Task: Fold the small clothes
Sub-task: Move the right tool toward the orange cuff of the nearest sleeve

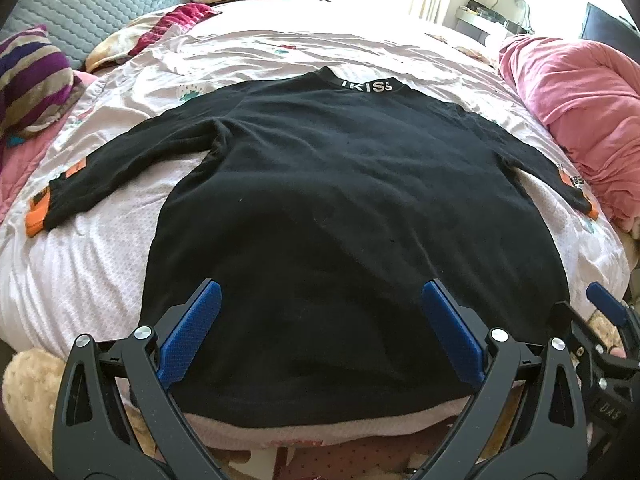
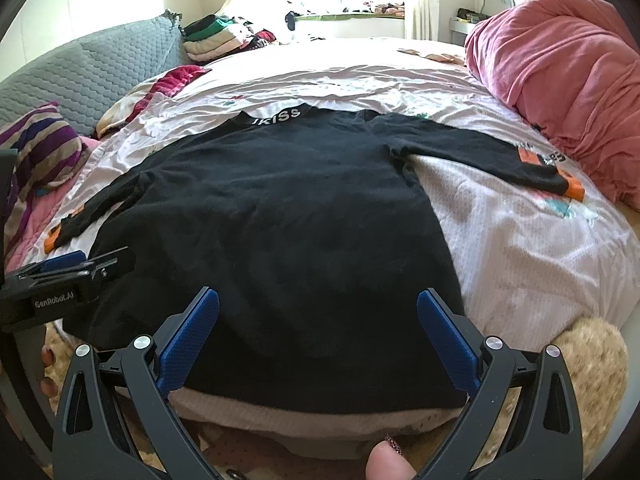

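Note:
A black long-sleeved top [image 1: 340,208] lies flat on the bed, collar with white letters at the far end, hem toward me, both sleeves spread out with orange cuffs [image 1: 38,212]. It also shows in the right wrist view [image 2: 280,216]. My left gripper [image 1: 320,332] is open and empty, hovering over the hem. My right gripper [image 2: 318,336] is open and empty over the hem too, and shows at the right edge of the left wrist view [image 1: 608,308]. The left gripper shows at the left edge of the right wrist view [image 2: 76,264].
The bed has a pale pink sheet [image 1: 100,264]. A pink rolled quilt [image 2: 560,80] lies on the right, a striped pillow [image 1: 32,80] and grey headboard [image 2: 80,72] on the left. Folded clothes [image 2: 220,40] are stacked at the far end. A tan plush item [image 2: 592,368] sits at the near edge.

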